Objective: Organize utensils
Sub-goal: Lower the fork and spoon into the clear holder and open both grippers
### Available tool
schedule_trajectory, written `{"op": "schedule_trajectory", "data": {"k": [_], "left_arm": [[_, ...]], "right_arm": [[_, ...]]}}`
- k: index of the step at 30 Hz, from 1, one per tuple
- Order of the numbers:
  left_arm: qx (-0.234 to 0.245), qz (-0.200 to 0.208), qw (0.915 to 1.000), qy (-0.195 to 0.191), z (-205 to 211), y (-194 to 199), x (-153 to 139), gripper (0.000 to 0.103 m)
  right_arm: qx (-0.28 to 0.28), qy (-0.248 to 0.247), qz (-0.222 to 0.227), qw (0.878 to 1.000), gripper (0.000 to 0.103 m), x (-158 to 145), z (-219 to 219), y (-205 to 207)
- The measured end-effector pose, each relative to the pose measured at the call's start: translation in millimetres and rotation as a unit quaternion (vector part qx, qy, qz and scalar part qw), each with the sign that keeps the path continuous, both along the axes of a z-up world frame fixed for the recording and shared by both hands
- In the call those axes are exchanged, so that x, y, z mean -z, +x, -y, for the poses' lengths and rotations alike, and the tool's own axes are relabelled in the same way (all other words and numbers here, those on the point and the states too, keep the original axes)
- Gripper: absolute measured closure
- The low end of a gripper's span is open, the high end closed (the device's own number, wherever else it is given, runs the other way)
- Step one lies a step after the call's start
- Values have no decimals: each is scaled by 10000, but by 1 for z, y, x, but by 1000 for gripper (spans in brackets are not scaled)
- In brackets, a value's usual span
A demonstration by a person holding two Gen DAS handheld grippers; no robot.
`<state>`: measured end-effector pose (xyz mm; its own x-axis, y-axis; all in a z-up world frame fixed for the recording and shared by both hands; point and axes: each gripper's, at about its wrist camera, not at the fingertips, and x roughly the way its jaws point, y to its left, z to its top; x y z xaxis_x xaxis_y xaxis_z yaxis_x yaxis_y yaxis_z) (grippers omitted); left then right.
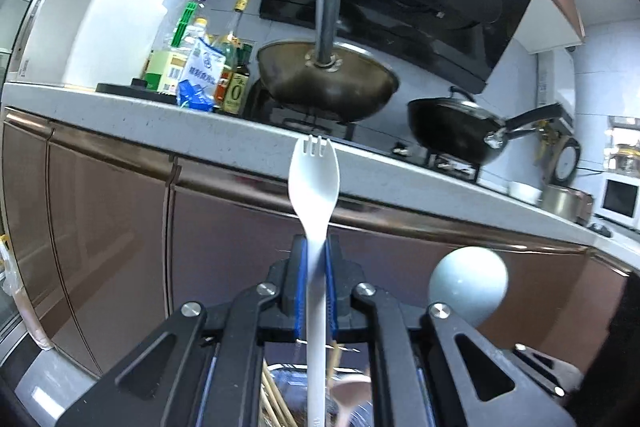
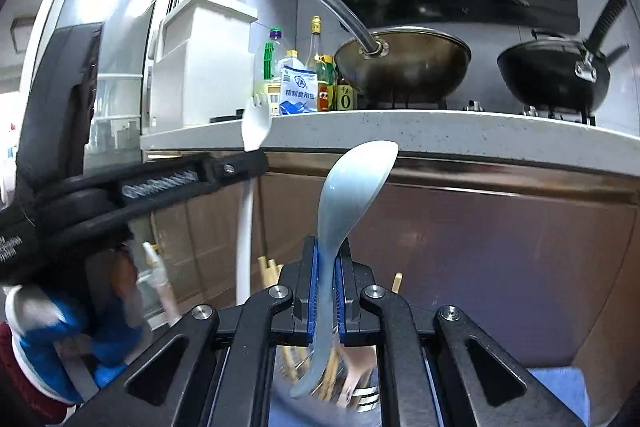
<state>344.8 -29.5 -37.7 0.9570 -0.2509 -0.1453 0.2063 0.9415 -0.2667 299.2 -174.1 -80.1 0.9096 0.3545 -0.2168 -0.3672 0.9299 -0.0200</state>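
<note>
The left gripper is clamped on the handle of a white spork, tines up at twelve o'clock. The right gripper is clamped on a pale blue soup spoon, bowl tipped toward one o'clock. Both utensils are held upright by their handles, probably so they can drop handle-first into a container. Below, at six o'clock, chopsticks and other utensils show, blurred.
</note>
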Motion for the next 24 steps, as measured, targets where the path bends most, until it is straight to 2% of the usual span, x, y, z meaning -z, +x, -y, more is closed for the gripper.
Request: {"op": "schedule_trajectory", "data": {"k": [7, 12, 21, 24], "left_arm": [[-151, -125, 9998, 17, 4, 27, 42, 95], [-216, -158, 9996, 60, 7, 32, 59, 95], [-303, -124, 9993, 187, 9, 30, 85, 95], [-329, -84, 9991, 237, 11, 26, 91, 95]], "right_arm": [[195, -178, 233, 9994, 96, 34, -9, 26], [282, -230, 171, 9992, 96, 55, -8, 34], [369, -377, -5, 9986, 95, 82, -7, 25], [380, -413, -59, 9984, 92, 87, -5, 24]]}}
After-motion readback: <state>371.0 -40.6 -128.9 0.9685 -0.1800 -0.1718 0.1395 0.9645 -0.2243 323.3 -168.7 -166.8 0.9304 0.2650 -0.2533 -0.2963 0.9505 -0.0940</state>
